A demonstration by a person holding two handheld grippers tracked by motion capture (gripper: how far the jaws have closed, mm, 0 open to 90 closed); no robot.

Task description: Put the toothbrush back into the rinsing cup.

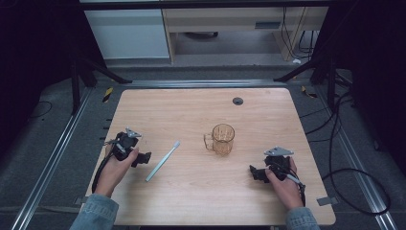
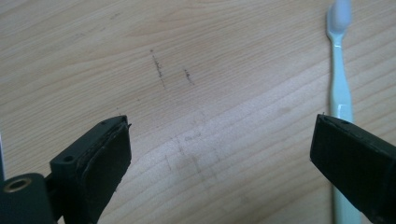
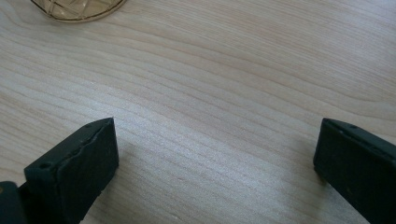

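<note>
A: Start with the cup. What is in it?

B: The amber glass mug [image 1: 223,139] stands upright a little right of the middle of the wooden table [image 1: 201,201], handle toward the left. From above I see nothing inside it, though the tinted glass makes that hard to judge. In the right gripper view just a slice of its patterned base [image 3: 77,9] shows, cut off by the top edge.

A: And the toothbrush?

B: The pale toothbrush [image 1: 163,161] lies flat on the table left of the mug and apart from it, set on a slant with its head toward the mug.

A: The grippers?

B: The left gripper [image 1: 143,157] sits just left of the toothbrush, jaws spread wide over bare wood, gripping nothing. In its own view the toothbrush [image 2: 340,88] runs behind the right-hand jaw, which covers part of the handle; I cannot tell whether they touch.

A: The other one?

B: The right gripper [image 1: 255,172] is near the table's right front, below and right of the mug, also gaping wide and empty, with plain wood between its jaws.

A: Anything else?

B: A small dark round fitting [image 1: 238,101] sits near the far edge.
</note>
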